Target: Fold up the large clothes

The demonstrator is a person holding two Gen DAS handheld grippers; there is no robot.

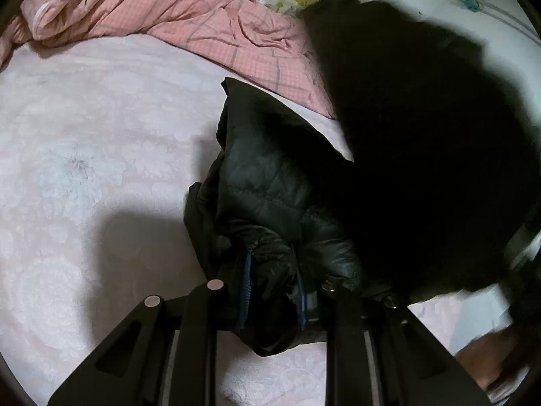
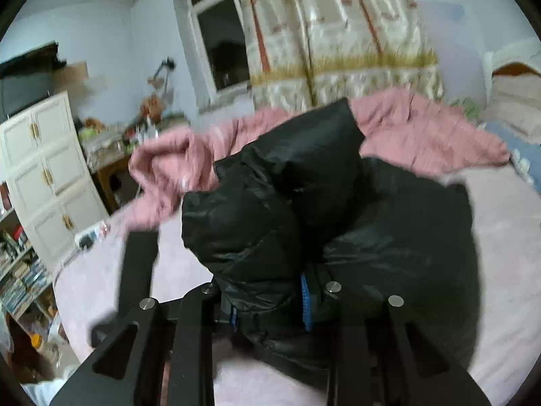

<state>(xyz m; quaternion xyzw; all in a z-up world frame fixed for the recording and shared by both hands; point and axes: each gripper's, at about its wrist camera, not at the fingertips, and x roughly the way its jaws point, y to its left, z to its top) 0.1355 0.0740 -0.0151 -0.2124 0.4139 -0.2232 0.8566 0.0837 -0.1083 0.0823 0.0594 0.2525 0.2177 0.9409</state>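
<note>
Black padded jacket (image 1: 270, 182) lies bunched on the pale pink bedsheet (image 1: 84, 169), with part of its bulk raised off the bed on the right, dark and blurred in the left wrist view. The left gripper (image 1: 274, 291) is clenched on a fold of it: quilted fabric fills the gap between the blue-edged pads, and a snap-studded edge sits just beside the right finger. In the right wrist view the right gripper (image 2: 270, 301) likewise pinches a thick wad of the jacket (image 2: 263, 230), which mounds up in front of the camera and hides much of the bed behind. Both tools grasp the garment at separate spots, so the step in hand looks like lifting or carrying one part over to lay a fold.

Farther off, a rumpled pink checked quilt (image 1: 162, 13) is heaped along the far side of the bed, with a patterned curtain (image 2: 338, 44) and a window (image 2: 216, 37) beyond, and a white cabinet (image 2: 44, 169) at the left.

Next, I judge, the held parts need spreading apart so the jacket flattens before one side is drawn over the other; the puffy fabric may slip or spring back.
</note>
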